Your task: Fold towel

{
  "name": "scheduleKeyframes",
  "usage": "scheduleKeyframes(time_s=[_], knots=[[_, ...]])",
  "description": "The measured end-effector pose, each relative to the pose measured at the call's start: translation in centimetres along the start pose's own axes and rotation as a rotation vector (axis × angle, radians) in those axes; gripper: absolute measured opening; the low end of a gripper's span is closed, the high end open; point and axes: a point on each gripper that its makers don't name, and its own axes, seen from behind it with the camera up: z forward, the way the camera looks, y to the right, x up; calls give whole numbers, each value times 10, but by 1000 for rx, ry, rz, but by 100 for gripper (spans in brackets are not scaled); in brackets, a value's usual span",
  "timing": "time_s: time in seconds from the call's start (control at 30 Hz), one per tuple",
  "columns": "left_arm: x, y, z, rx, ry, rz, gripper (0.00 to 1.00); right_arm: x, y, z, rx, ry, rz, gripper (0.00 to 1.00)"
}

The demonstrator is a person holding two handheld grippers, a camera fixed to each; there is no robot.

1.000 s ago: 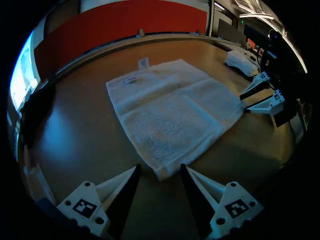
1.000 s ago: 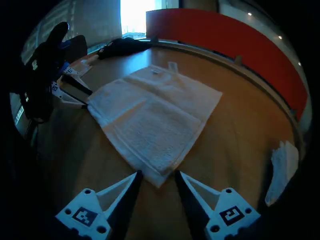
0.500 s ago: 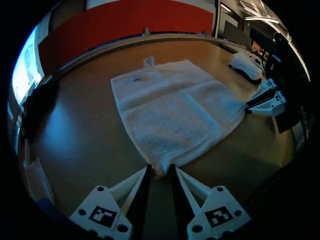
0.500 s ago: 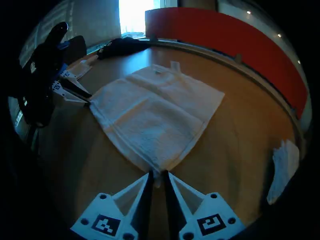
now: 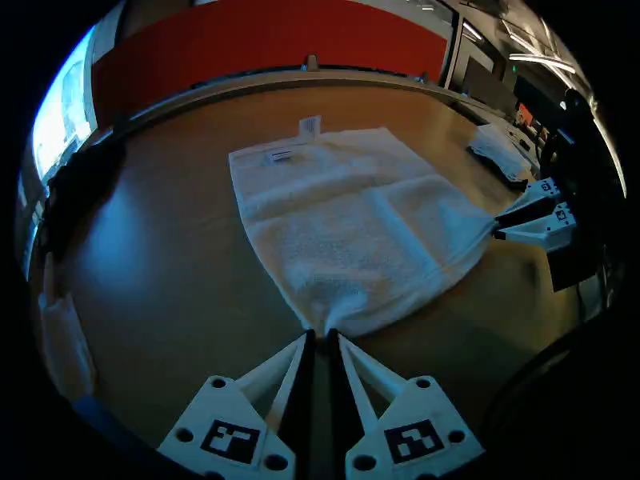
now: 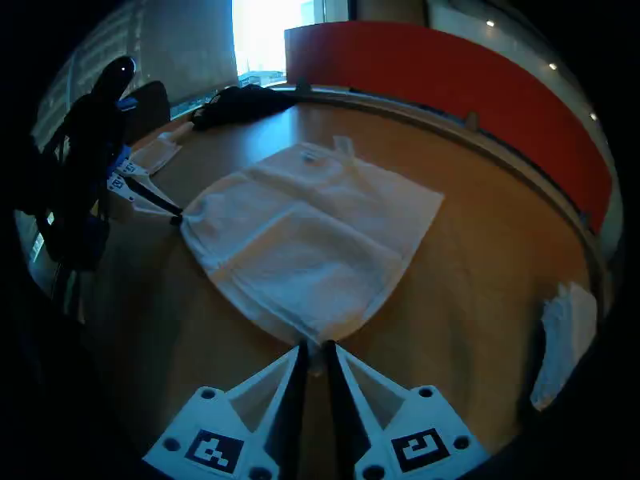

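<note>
Right gripper view | left tool point(image 6: 172, 218), right tool point(image 6: 314, 350) pinching towel point(image 6: 312, 232) corners | spare cloth point(image 6: 568, 336) well apart

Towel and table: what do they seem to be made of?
The towel looks like white terry cloth, matte: nubbly pile with flatter woven bands. The table looks like smooth brown wood or wood-look laminate with a soft sheen; I cannot tell which.

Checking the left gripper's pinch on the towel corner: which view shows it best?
Left gripper view: the left gripper sits close in front, shut on the towel corner. The right gripper view shows it far off, small and dim, at that corner.
</note>
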Motion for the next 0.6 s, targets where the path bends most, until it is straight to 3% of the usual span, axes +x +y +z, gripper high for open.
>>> scheduleKeyframes(time_s=[0.6], knots=[[33,4,-30,-24,37,-62,11,46,1,-27,0,72,-49,17]])
